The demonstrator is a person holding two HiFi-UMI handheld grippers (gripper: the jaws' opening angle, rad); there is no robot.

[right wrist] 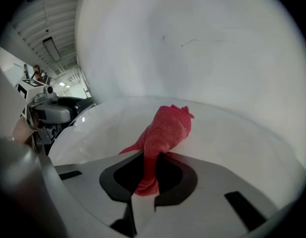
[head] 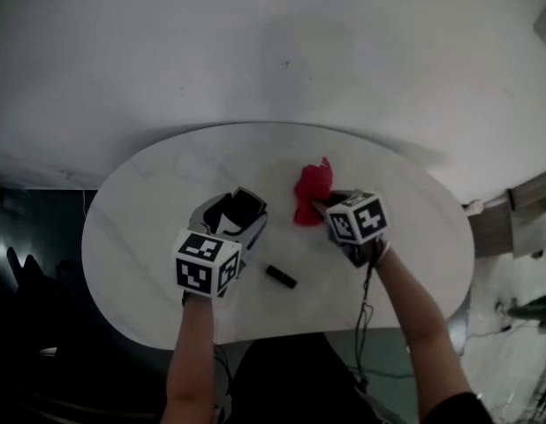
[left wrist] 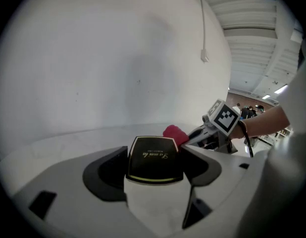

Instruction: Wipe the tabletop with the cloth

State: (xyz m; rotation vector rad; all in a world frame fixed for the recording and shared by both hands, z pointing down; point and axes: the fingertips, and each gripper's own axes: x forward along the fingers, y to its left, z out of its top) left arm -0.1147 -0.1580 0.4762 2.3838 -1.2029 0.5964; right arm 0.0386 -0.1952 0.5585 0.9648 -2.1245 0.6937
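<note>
Here, R gripper (right wrist: pixel 150 180) pinches shut on the red cloth (right wrist: pixel 165 128), bunched at the centre of the white tabletop (right wrist: pixel 232 133). L gripper (left wrist: pixel 154 175) clamps a small black box (left wrist: pixel 154 155) btwn its jaws. Wiping looks barely begun; approx. the whole surface is left.

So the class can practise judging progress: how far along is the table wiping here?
Done: the right gripper is shut on the bunched red cloth. In hand: the left gripper grips a black box, apparently clearing it. Left: the wiping itself; the cloth is not spread on the white tabletop, and a small black object lies near its front edge.
</note>
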